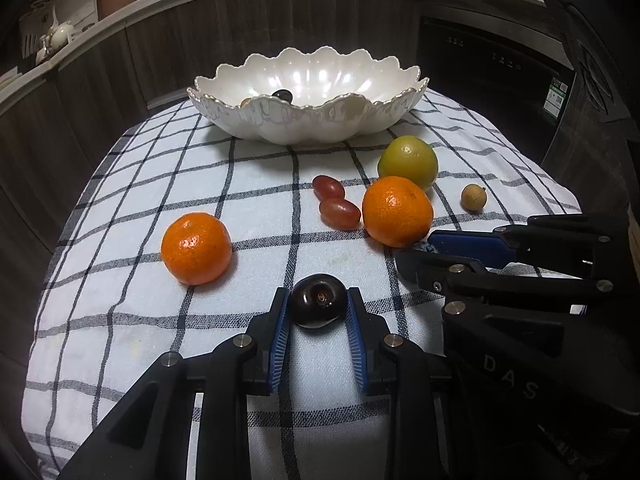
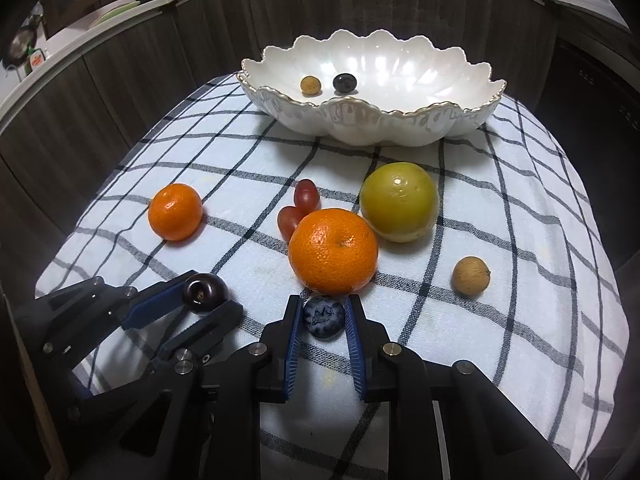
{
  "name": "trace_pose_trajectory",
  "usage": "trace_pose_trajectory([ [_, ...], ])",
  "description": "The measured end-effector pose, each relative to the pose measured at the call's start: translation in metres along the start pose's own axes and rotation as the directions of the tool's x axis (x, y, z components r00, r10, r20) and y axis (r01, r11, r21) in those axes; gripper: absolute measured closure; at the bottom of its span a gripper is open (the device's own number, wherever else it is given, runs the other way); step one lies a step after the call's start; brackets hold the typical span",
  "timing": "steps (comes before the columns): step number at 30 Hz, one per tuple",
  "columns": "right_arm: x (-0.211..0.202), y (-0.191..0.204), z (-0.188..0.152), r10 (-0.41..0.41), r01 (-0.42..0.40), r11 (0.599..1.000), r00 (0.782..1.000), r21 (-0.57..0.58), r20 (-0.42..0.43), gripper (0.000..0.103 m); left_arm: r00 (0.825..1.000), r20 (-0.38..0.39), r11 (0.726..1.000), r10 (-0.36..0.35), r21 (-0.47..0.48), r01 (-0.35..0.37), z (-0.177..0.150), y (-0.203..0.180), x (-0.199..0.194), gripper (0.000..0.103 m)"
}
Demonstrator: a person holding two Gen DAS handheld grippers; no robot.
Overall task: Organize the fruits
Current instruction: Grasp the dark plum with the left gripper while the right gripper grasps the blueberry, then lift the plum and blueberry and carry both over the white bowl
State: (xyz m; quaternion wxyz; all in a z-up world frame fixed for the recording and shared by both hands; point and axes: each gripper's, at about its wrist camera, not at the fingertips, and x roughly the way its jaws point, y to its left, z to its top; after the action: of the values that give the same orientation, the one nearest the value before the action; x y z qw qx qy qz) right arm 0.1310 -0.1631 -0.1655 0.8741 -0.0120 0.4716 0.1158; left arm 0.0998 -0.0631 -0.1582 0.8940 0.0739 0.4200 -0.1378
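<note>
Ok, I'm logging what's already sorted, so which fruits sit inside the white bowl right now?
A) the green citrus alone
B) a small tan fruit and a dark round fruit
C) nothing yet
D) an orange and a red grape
B: the right wrist view shows a small tan fruit and a dark round fruit lying inside the white bowl.

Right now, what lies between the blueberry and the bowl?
The big orange sits right behind the blueberry; past it, bare checked cloth up to the bowl, in the right wrist view.
</note>
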Motion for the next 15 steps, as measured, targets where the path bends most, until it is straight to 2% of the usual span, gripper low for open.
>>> trace_pose_trajectory([
  [15, -0.024, 0.000, 0.002, -0.008, 0.007, 1.000, 0.999, 0.004, 0.046, 0.080, 1.000, 0.025, 1.000, 0.015, -0.026, -0.015, 0.007, 0.006, -0.013, 0.075],
])
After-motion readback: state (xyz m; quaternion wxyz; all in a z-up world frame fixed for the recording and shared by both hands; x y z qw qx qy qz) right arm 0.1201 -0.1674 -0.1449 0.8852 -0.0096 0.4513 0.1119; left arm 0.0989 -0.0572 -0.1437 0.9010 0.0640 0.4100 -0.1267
